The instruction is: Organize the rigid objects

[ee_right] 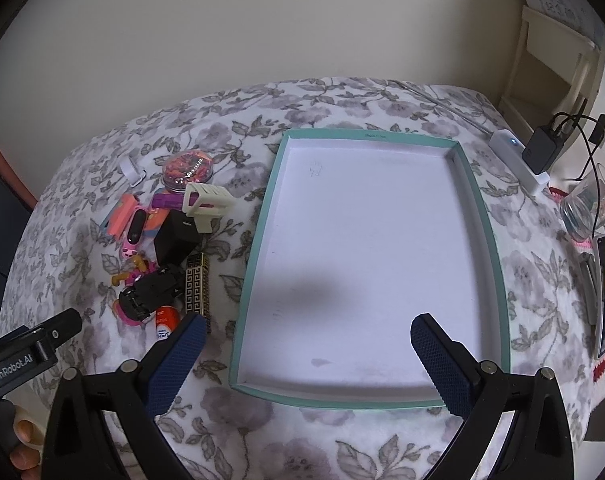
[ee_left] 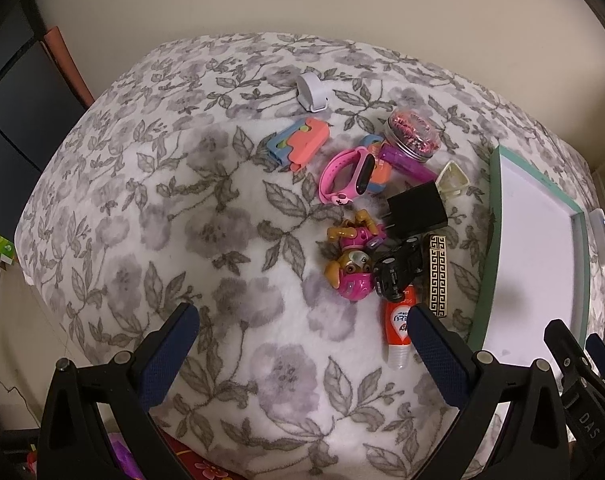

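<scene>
Left gripper [ee_left: 302, 328]: spread wide, empty, hovering short of the toy pile.
Right gripper [ee_right: 306, 336]: spread, empty, over the teal tray [ee_right: 258, 216].
Orange tube [ee_left: 398, 328]: nearest, beside the left gripper's right finger.
Advice: pinch it across its body, clear of the black toy car [ee_left: 398, 268].

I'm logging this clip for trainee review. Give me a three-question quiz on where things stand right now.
1. True or false: the teal-rimmed tray already holds some items.
2. Multiple choice: what lies directly beside the black charger block, toward the tray? A) a cream plastic piece B) a spoon C) a sock
3. Fill in: both the left gripper and the right gripper have their jaws ____.

Key: 1 false, the tray is empty; 2 A; 3 open, holding nothing.
</scene>
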A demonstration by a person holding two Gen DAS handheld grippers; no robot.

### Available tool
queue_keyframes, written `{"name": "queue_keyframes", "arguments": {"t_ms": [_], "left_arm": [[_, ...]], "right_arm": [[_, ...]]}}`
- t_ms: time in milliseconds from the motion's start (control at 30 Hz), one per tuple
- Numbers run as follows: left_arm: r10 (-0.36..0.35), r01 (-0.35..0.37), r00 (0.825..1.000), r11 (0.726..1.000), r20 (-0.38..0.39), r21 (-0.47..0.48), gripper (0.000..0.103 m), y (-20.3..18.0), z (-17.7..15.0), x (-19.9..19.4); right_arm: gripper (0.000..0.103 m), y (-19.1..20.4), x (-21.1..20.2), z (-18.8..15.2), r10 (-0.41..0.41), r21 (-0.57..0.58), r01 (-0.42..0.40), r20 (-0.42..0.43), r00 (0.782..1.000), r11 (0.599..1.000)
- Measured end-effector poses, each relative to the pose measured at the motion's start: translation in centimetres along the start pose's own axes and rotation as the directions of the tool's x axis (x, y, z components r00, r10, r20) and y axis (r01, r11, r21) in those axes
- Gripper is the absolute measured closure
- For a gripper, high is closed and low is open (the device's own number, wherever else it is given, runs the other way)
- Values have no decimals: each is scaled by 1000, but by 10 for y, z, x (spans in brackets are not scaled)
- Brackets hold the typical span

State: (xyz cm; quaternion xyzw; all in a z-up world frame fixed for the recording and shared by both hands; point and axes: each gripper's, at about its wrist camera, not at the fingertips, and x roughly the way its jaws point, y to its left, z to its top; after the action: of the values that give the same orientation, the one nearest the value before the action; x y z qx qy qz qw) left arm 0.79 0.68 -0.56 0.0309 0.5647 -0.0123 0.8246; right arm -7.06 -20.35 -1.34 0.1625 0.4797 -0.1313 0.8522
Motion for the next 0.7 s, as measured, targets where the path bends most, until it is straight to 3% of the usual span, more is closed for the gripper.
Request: {"name": "queue_keyframes", "arguments": {"t_ms": [700], "left_arm": [[17, -20, 999, 997, -45, -80, 0, 16, 9, 16]], "right_arm": [[0, 27, 3, 1, -22, -131, 25, 28, 999, 991]]}}
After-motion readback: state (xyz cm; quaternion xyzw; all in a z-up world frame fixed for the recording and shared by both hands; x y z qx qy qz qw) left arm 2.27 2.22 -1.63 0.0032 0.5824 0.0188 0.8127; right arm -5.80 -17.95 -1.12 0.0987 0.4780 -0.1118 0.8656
